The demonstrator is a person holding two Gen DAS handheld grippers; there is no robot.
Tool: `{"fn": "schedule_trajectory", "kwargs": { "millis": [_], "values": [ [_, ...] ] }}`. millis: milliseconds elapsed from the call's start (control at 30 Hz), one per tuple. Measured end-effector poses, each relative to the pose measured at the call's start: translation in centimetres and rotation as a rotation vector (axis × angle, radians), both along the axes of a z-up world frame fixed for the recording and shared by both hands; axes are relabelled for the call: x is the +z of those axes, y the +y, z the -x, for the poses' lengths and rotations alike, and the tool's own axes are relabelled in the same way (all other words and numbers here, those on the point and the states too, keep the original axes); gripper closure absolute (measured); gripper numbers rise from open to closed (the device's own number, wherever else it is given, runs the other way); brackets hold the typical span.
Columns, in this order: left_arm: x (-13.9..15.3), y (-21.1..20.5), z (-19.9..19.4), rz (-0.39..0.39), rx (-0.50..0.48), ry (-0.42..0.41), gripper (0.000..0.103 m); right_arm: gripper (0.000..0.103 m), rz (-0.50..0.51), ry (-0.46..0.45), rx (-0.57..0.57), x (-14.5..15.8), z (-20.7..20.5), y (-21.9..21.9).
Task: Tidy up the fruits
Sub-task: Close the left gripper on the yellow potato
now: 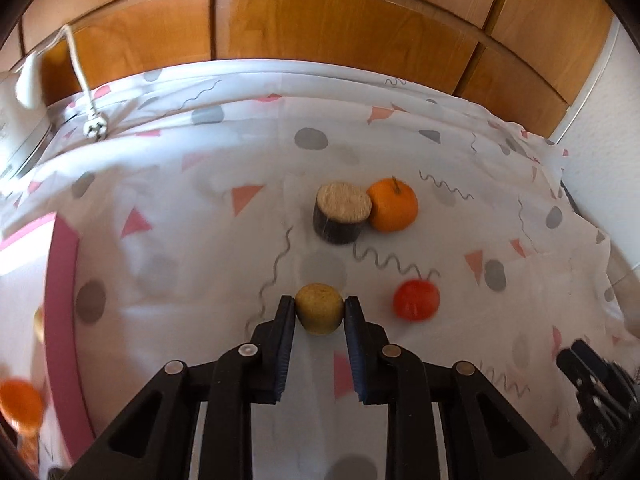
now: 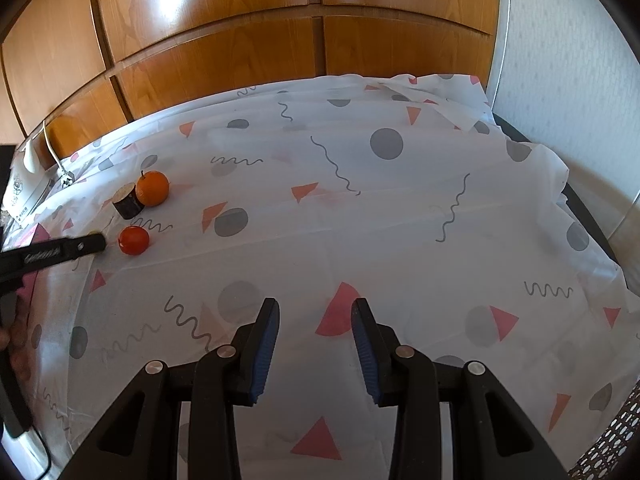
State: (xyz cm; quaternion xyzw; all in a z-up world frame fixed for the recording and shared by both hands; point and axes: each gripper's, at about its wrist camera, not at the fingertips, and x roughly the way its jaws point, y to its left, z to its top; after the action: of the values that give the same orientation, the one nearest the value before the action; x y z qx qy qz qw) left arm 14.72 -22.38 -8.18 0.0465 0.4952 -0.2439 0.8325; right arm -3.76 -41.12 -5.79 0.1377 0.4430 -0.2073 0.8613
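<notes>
My left gripper (image 1: pixel 320 308) is shut on a yellow-brown round fruit (image 1: pixel 319 309), both pads touching its sides, just above the patterned cloth. A red tomato-like fruit (image 1: pixel 416 300) lies to its right. An orange (image 1: pixel 393 205) and a dark cut piece with a tan top (image 1: pixel 341 213) touch each other farther back. My right gripper (image 2: pixel 315 312) is open and empty over bare cloth; the red fruit (image 2: pixel 134 240), orange (image 2: pixel 152 188) and dark cut piece (image 2: pixel 127 201) show far left in its view, beside the left gripper's finger (image 2: pixel 52 256).
A pink-rimmed tray (image 1: pixel 60 320) sits at the left with an orange fruit (image 1: pixel 20 404) in it. Wooden cabinet doors (image 1: pixel 340 20) stand behind the table. A white cable and plug (image 1: pixel 94 128) lie at the back left. A wicker edge (image 2: pixel 612 444) shows at lower right.
</notes>
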Motion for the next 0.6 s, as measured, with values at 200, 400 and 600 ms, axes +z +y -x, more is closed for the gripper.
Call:
{"fn": "schedule_trajectory", "kwargs": {
  "millis": [200, 400, 600],
  "values": [
    [0.5, 1.9, 2.3, 0.022, 0.015, 0.006, 0.078, 0.065, -0.009, 0.007, -0.003, -0.2, 0.2, 0.2],
    [1.7, 3.6, 4.6, 0.036, 0.014, -0.026, 0.078, 0.065, -0.016, 0.026, -0.006, -0.7, 0.5, 0.4],
    [2.8, 5.7, 6.1, 0.059, 0.034, -0.037, 0.078, 0.065, -0.011, 0.035, -0.009, -1.1, 1.0, 0.9]
  ]
}}
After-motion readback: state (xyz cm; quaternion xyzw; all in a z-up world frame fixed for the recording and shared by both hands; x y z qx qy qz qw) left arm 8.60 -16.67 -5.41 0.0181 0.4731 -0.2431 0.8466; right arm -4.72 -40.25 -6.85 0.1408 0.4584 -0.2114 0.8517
